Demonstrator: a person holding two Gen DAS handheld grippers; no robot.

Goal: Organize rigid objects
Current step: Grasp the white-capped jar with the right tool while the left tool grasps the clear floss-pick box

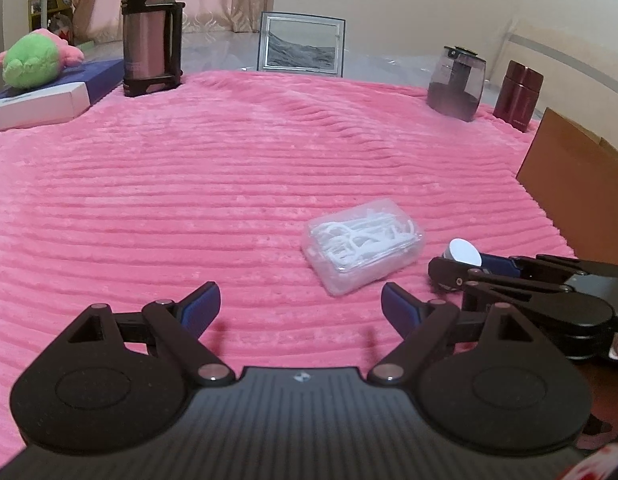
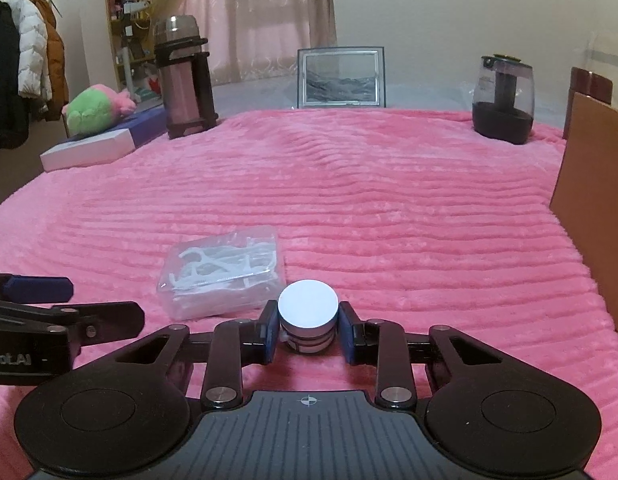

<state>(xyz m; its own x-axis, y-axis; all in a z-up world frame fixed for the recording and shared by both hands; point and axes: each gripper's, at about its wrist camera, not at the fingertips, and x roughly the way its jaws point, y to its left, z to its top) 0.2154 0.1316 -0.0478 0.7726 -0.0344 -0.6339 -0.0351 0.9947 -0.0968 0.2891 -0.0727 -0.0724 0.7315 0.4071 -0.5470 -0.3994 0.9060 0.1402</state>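
A small round jar with a white lid [image 2: 307, 310] stands on the pink ribbed blanket [image 2: 389, 208]. My right gripper [image 2: 308, 334] is shut on the jar, its blue pads pressing both sides. The same jar [image 1: 464, 255] shows in the left wrist view at the right, between the right gripper's fingers. A clear plastic box of white floss picks [image 1: 363, 250] lies on the blanket just ahead of my left gripper [image 1: 301, 308], which stands open with nothing between its fingers. That box [image 2: 225, 276] sits left of the jar in the right wrist view.
Along the far edge stand a tall steel thermos [image 1: 151, 28], a framed picture [image 1: 301, 44], a dark glass jug [image 1: 457, 80] and a maroon flask [image 1: 517, 94]. A green and pink plush [image 1: 33, 58] lies on a flat box [image 1: 41, 100]. A cardboard box [image 2: 593, 184] stands right.
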